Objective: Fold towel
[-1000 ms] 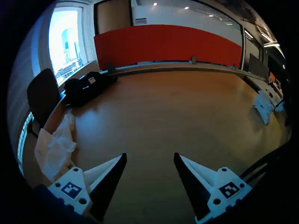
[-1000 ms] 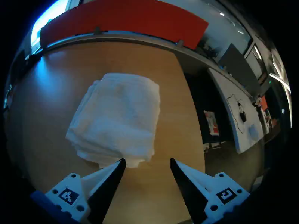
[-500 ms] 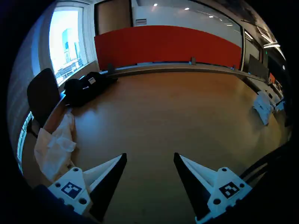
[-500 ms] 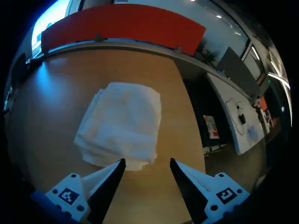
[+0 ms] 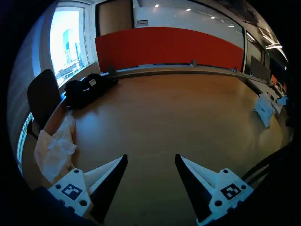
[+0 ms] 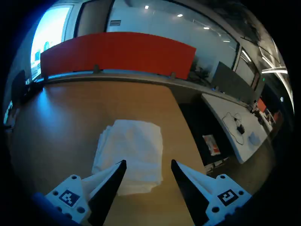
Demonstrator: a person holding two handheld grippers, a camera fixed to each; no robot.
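My right gripper (image 6: 148, 161) has lifted and tipped back over the last second. The white folded terry towel (image 6: 129, 154) filled the middle of the right gripper view before, and now it sits smaller and lower, just beyond my fingertips. More of the long red partition panel (image 6: 116, 49) shows above it. The towel lies as a squat, layered stack on the light wooden tabletop (image 6: 71, 113), near its right-hand edge, and its shape has not altered as I drew away. Both right fingers stand apart with nothing between them. I can't tell whether the left tip brushes the cloth or merely overlaps it. My left gripper (image 5: 150, 156) has barely stirred. Its fingers are spread wide over bare wood, and the towel (image 5: 264, 109) lies well off to its far right. With the stack neat and both tongs empty, I judge the folding finished and this a retreat.
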